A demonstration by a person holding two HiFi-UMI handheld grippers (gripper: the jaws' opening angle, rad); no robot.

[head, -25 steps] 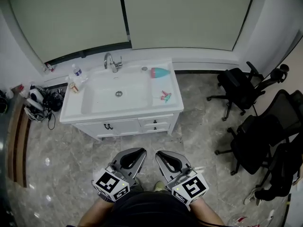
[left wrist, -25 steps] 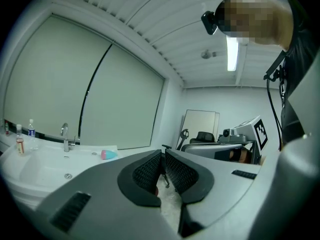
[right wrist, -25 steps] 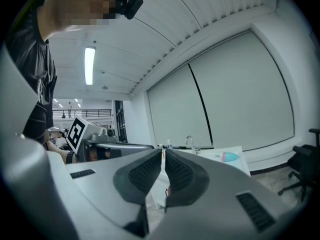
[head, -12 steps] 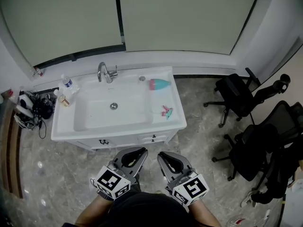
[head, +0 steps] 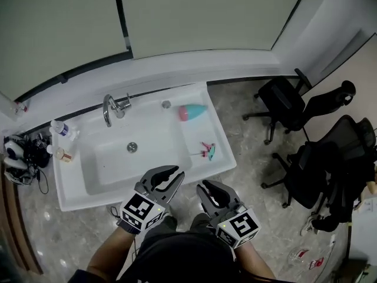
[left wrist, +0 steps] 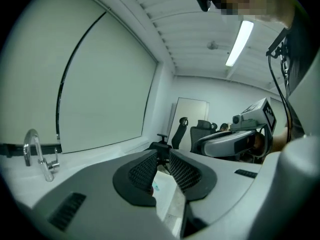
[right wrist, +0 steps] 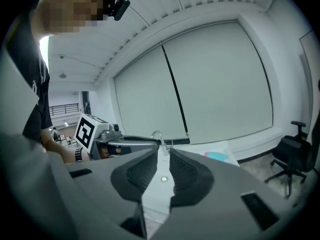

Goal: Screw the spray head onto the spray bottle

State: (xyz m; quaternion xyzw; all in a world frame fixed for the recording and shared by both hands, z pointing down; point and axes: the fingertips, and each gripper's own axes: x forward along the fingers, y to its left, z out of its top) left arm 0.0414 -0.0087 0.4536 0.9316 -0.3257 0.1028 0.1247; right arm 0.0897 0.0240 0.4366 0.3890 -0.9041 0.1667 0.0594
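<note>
— So why do both grippers hang short of the white vanity (head: 69, 198) with nothing in them?

— I'd say the approach isn't finished. The left gripper (head: 172, 176) and the right gripper (head: 205, 189) sit side by side over the vanity's front edge, pointing across it. Each pair of jaws has just been opening and stands a narrow slit apart, with nothing between the ribbed dark pads.

— And the vanity itself?

— Glossy and hard, likely ceramic, with a deep rectangular basin and a flat ledge to its right.

— Where are the parts to join?

— Both lie on that ledge, probably laid apart so each gripper can take one. The spray bottle (head: 192, 112) rests on its side near the back. It is smooth and rounded, teal with a pink end, and looks like slick plastic that could roll. The spray head (head: 207, 151) lies nearer the front, well apart from the bottle. It is small, angular, pink and teal, with what looks like a thin tube trailing toward the basin.
</note>
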